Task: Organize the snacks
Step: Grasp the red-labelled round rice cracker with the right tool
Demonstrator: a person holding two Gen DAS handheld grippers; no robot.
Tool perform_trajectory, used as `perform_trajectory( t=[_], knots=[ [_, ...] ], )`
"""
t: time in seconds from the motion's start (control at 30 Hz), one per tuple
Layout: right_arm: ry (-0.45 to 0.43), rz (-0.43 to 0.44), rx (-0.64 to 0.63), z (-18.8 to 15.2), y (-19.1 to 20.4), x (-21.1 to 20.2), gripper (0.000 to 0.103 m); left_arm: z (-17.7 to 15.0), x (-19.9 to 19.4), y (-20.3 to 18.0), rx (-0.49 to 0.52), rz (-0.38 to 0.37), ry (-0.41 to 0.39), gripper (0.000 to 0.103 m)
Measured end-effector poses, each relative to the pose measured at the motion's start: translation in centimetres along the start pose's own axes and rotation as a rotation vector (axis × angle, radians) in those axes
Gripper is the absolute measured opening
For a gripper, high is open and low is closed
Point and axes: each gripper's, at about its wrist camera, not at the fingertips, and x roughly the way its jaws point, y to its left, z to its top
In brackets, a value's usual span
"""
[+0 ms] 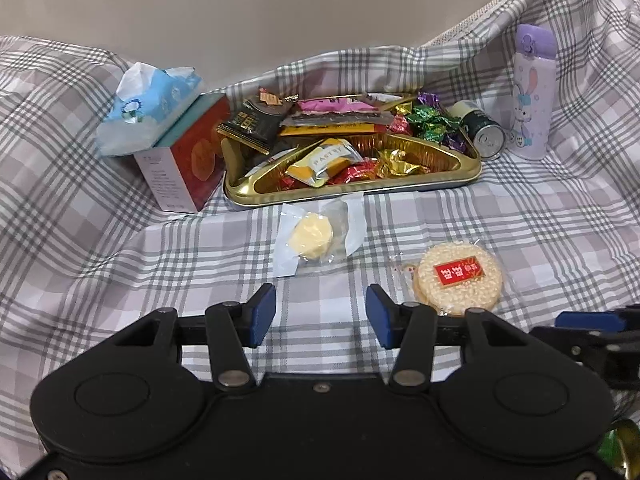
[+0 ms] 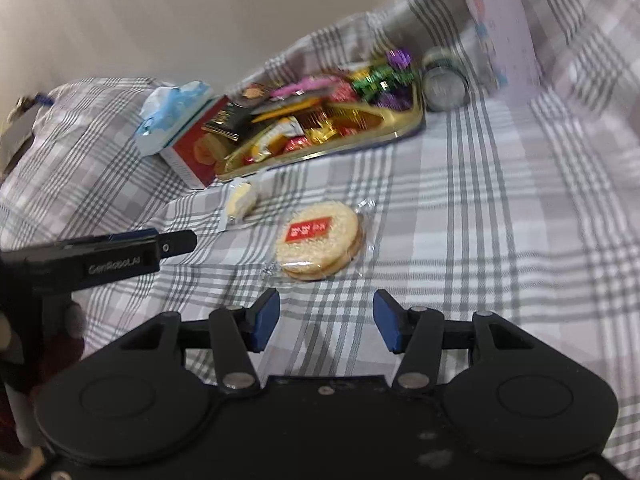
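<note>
A gold tray (image 1: 356, 194) (image 2: 404, 132) piled with wrapped sweets and snack packets stands on the checked cloth. In front of it lie a pale yellow cake in clear wrap (image 1: 312, 236) (image 2: 241, 200) and a round sesame cracker with a red label (image 1: 460, 276) (image 2: 318, 240). My left gripper (image 1: 320, 312) is open with nothing between its blue pads, just short of the yellow cake. My right gripper (image 2: 326, 320) is open and empty too, just short of the cracker. The left gripper's side (image 2: 120, 256) shows in the right wrist view.
A red snack box (image 1: 188, 160) (image 2: 192, 152) with a blue tissue pack (image 1: 148, 116) on top stands left of the tray. A small dark can (image 1: 482, 130) (image 2: 444, 84) and a lilac rabbit bottle (image 1: 532, 92) (image 2: 504, 28) stand at its right. The cloth rises in folds behind.
</note>
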Motion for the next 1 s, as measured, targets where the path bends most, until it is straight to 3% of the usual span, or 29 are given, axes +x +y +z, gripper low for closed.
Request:
perform_trajectory(
  t=[0.1,0.37,1.0],
  knots=[
    [0.037,0.038,0.099,-0.2,-1.1,1.4,0.056,-0.2,0.2,0.0,0.016,0.005,0.004,0.056],
    [-0.036,0.097,0.233,0.8,-2.2,3.6,0.057,-0.4,0.6,0.7,0.005,-0.002,0.016,0.056],
    [-0.083,0.114,0.230,5.7,-0.5,10.1,0.058,-0.5,1.6,3.8,-0.069,0.009,0.034,0.056]
  ],
)
